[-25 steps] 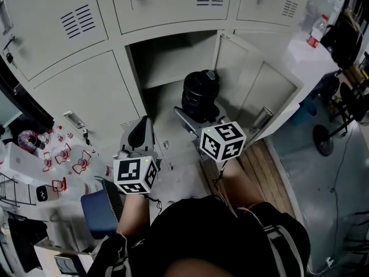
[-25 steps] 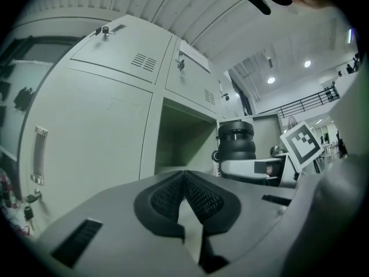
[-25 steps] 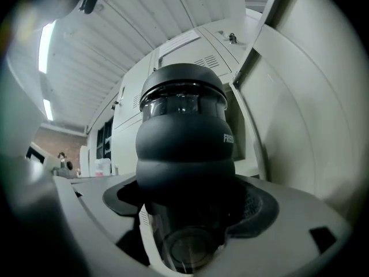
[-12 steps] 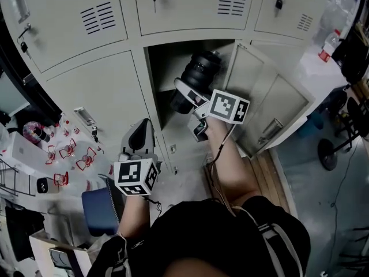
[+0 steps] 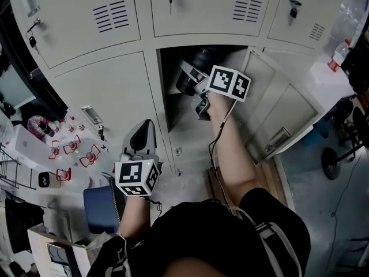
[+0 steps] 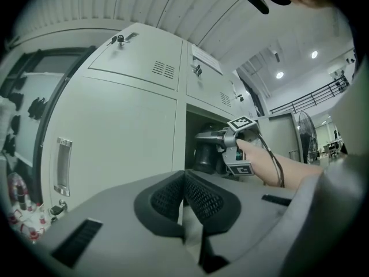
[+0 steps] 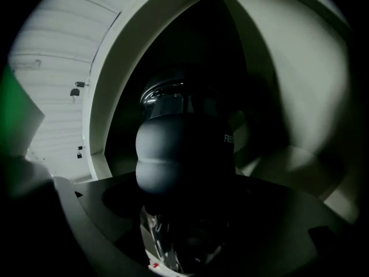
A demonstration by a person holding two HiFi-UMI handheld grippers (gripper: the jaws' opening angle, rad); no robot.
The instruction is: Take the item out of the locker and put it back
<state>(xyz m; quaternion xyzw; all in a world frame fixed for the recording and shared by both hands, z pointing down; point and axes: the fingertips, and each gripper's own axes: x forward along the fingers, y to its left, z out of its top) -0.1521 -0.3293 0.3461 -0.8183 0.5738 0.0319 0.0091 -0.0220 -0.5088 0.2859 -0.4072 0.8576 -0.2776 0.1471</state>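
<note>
At the open locker's (image 5: 167, 105) mouth, the right gripper (image 5: 193, 79) clamps the black jug (image 7: 184, 154), which could clip the frame and twist loose; left gripper (image 6: 184, 198) pinched shut, empty

Count taken from the head view.
- Grippers: two, left gripper (image 5: 144, 133) and right gripper (image 5: 196, 83).
- Marker cubes (image 5: 137, 178): two, one per gripper.
- Black flask (image 7: 184, 154): one.
- Open locker (image 5: 173, 105): one.
- Vented upper doors (image 5: 202, 13): three.
- Red-capped bottle (image 5: 339, 52): one.
</note>
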